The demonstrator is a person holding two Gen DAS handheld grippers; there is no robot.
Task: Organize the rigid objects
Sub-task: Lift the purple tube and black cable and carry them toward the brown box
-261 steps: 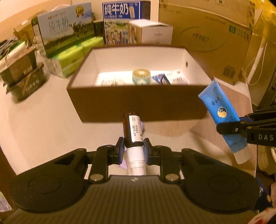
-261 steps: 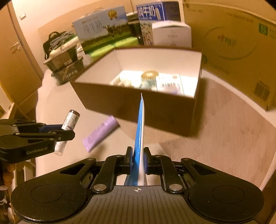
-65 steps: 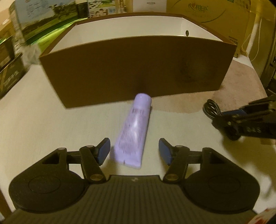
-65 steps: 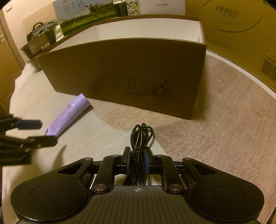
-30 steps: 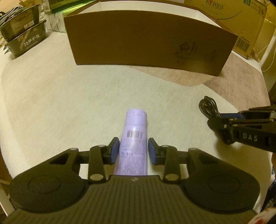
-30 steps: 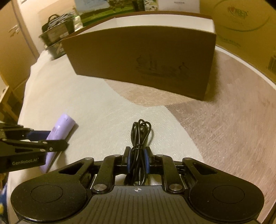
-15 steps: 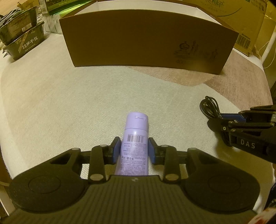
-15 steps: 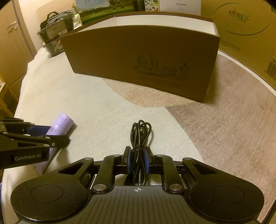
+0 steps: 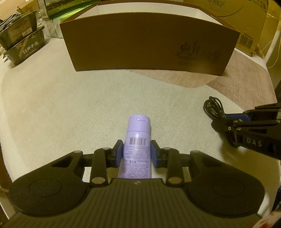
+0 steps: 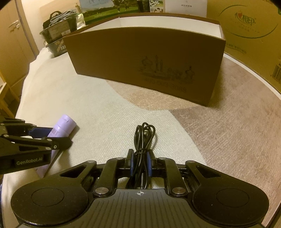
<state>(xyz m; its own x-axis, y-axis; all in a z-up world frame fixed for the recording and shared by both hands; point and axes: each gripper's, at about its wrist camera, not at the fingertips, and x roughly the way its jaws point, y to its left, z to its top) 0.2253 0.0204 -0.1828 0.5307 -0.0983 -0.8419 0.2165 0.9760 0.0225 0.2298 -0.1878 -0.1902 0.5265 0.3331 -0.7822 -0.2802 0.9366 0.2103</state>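
**Both grippers loaded in front of the brown box**

While the left gripper point(image 9: 136, 154) clamps a lilac tube point(image 9: 137, 147) between its blue pads, the right gripper point(image 10: 140, 162) pinches a coiled black cable point(image 10: 143, 140) in jaws drawn almost fully together. The tube runs forward along the left gripper's fingers, cap end away from the camera, with its barcode and fine print facing up; the pads press on its two sides just behind the barcode. In the right wrist view the same tube juts out past the left gripper's fingers at the left edge, its cap point(image 10: 67, 123) pointing toward the box. The cable is a tied bundle, its looped end sticking out ahead of the right pads over the pale woven covering point(image 9: 79, 108) of the surface below.

Beyond both grippers stands an open brown cardboard box point(image 9: 149, 43) with a white interior and a faint line drawing printed on its near wall. It sits partly on the pale covering and partly on a browner patch point(image 10: 228, 131) to the right. Its contents are hidden by the near wall from both views.

Behind the box are a large cardboard carton point(image 10: 249, 31), printed milk cartons point(image 10: 112, 7) and, to the left, dark stacked trays point(image 9: 21, 43). Wooden cupboard doors point(image 10: 12, 35) show at the far left of the right wrist view.
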